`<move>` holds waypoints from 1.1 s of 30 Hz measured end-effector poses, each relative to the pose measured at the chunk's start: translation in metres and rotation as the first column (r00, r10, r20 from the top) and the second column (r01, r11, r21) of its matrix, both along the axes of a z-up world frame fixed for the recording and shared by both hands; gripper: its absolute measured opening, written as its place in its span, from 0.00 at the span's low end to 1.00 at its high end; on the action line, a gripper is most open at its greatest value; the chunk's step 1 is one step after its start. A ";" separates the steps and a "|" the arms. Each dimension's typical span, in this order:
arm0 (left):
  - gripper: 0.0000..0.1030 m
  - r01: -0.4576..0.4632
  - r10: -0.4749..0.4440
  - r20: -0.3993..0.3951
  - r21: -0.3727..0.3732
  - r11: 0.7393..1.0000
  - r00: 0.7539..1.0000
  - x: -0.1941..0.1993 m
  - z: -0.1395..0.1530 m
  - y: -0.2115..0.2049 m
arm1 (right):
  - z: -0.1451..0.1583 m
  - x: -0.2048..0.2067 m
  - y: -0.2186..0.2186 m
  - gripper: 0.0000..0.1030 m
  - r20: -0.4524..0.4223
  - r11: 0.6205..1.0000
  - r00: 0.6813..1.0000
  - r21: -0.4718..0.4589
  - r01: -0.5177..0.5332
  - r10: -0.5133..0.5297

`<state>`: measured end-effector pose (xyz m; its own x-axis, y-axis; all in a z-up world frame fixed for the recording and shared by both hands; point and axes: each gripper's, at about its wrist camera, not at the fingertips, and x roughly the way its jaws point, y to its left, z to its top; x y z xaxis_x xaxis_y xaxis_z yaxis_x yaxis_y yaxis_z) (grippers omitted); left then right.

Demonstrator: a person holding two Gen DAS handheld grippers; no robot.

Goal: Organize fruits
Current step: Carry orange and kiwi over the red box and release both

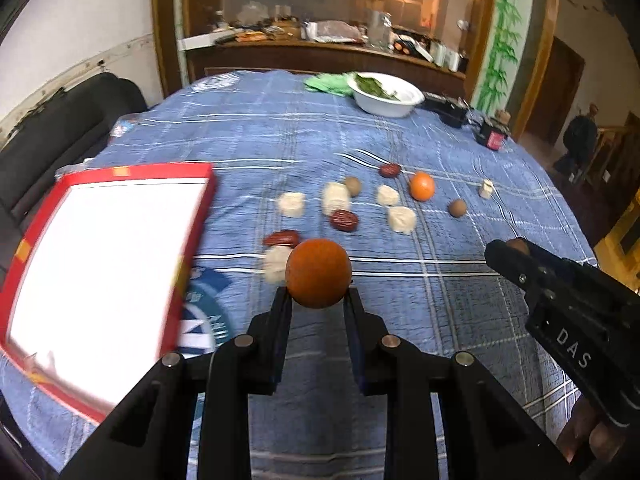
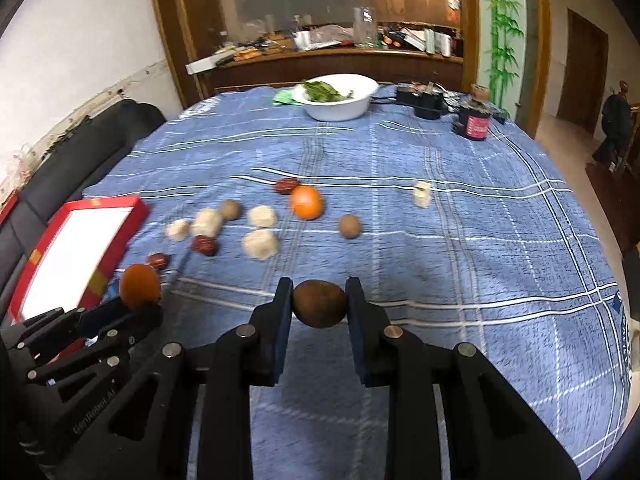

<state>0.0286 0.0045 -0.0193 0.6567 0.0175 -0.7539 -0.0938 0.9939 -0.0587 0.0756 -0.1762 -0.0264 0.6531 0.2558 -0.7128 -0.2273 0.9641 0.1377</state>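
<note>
My left gripper (image 1: 318, 294) is shut on an orange (image 1: 319, 273) and holds it above the blue checked tablecloth; it also shows in the right wrist view (image 2: 139, 285). My right gripper (image 2: 319, 300) is shut on a brown kiwi (image 2: 319, 303). A red-rimmed white tray (image 1: 100, 276) lies at the left. On the cloth lie another orange (image 2: 306, 202), red dates (image 2: 205, 245), brown kiwis (image 2: 349, 225) and several pale cake-like pieces (image 2: 260, 243).
A white bowl of green leaves (image 2: 336, 98) stands at the far side. A dark jar (image 2: 474, 122) and black devices (image 2: 424, 100) stand at the far right. A black sofa (image 2: 80, 148) runs along the table's left edge.
</note>
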 end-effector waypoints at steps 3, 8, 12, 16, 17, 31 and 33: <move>0.25 -0.050 0.050 0.025 -0.004 0.999 0.998 -0.013 0.009 0.021 | 0.009 -0.012 0.015 0.27 0.021 0.999 0.999 0.008 -0.034 0.034; 0.25 -0.141 0.142 0.044 -0.008 0.990 0.989 -0.026 0.016 0.064 | 0.024 -0.028 0.046 0.27 0.054 0.994 0.993 0.027 -0.108 0.106; 0.25 -0.224 0.223 0.052 0.004 0.975 0.973 -0.031 0.017 0.098 | 0.034 -0.037 0.080 0.28 0.080 0.982 0.980 0.036 -0.186 0.183; 0.25 -0.306 0.305 0.042 0.021 0.952 0.951 -0.032 0.012 0.132 | 0.039 -0.039 0.116 0.28 0.092 0.965 0.963 0.048 -0.258 0.253; 0.25 -0.324 0.323 0.037 0.021 0.946 0.946 -0.033 0.011 0.141 | 0.040 -0.039 0.124 0.28 0.094 0.960 0.958 0.050 -0.275 0.270; 0.25 -0.313 0.320 0.093 -0.089 0.946 0.943 -0.054 0.000 0.219 | 0.022 -0.044 0.224 0.28 0.117 0.881 0.880 0.060 -0.469 0.460; 0.25 -0.258 0.270 0.117 -0.115 0.959 0.956 -0.059 -0.001 0.220 | 0.020 -0.045 0.227 0.28 0.122 0.876 0.874 0.054 -0.479 0.470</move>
<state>-0.0302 0.2249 -0.0203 0.7309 0.1343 -0.6691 -0.3372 0.9235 -0.1829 0.0305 0.0505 -0.0065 0.5064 0.6068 -0.6126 -0.6718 0.7230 0.1609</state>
